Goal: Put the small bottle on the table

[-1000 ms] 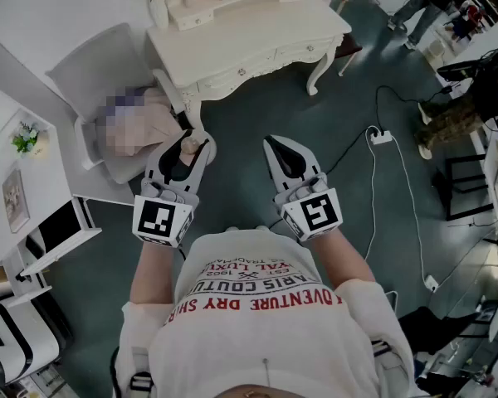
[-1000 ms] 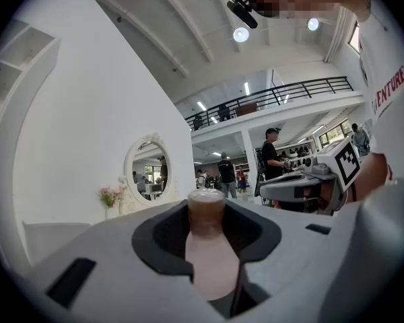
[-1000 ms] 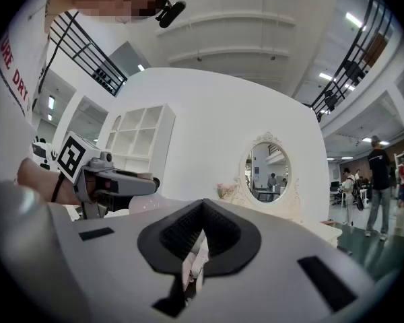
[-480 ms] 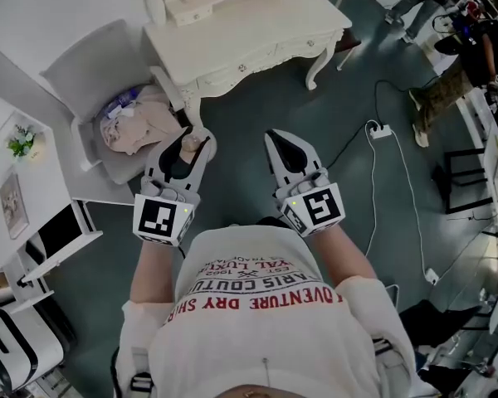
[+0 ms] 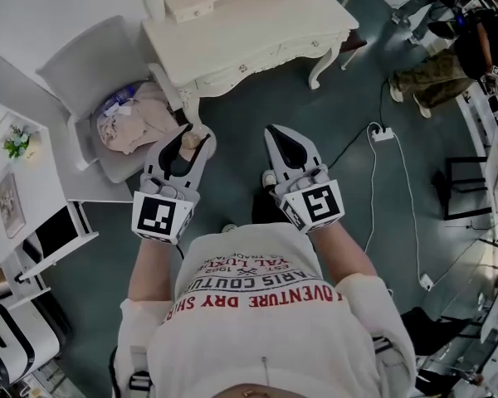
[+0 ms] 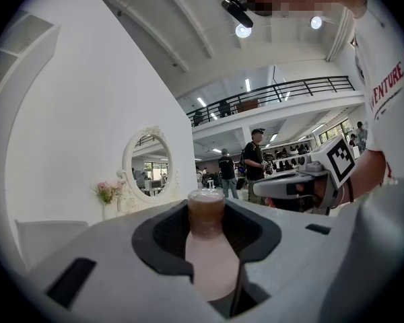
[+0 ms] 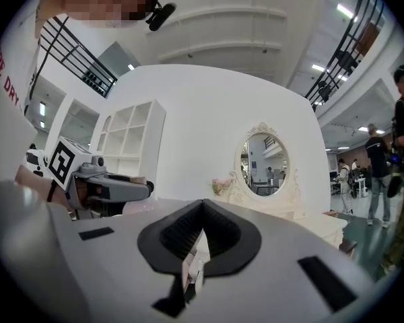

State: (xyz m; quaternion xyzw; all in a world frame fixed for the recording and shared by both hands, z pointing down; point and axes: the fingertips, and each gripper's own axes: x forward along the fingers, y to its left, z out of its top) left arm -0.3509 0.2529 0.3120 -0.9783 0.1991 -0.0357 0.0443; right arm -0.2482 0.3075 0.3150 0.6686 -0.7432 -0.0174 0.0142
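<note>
From the head view, the left gripper [image 5: 183, 149] and right gripper [image 5: 285, 152] are held out over the floor. The white dressing table [image 5: 257, 27] is ahead, a little way off.

In the left gripper view, the jaws pinch the small bottle [image 6: 207, 247], which stands up.

In the right gripper view, the jaws are pressed together with nothing in them.

I think this is the carrying step. Next, the bottle needs to go over the tabletop and down gently, and then be let go.

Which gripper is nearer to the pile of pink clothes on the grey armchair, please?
Left. The left gripper, shut on the small bottle, is just right of the pink clothes in the head view; the right gripper is farther right again.
</note>
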